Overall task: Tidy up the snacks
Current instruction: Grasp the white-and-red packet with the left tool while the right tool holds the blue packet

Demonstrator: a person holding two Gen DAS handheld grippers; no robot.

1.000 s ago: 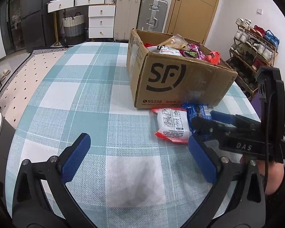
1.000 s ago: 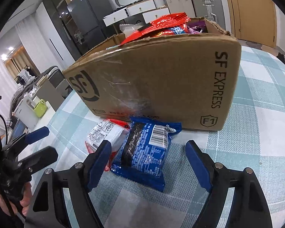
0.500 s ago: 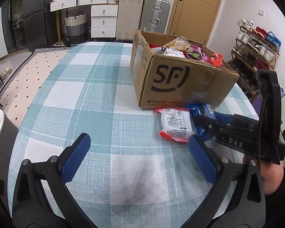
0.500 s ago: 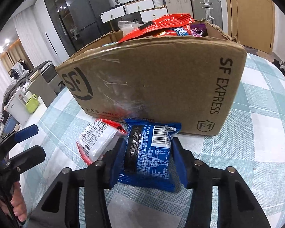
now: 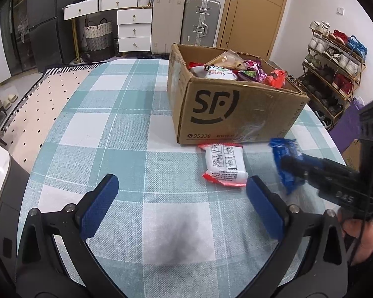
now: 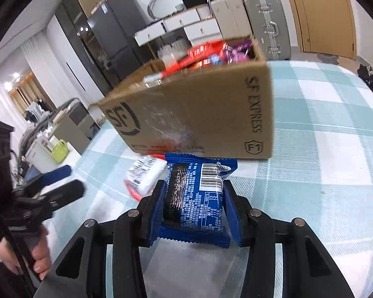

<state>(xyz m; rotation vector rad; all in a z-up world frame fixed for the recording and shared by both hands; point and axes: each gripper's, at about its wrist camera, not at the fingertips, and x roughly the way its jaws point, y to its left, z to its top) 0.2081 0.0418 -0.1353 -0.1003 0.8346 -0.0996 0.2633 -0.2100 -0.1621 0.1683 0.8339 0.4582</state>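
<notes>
Right gripper (image 6: 194, 206) clamps blue snack packet (image 6: 196, 198) mid-body (light, crinkly, crushable); left gripper (image 5: 184, 203) open, empty.

Right gripper (image 6: 194, 198) clamped tight, left gripper (image 5: 184, 198) spread wide, angled down
</notes>
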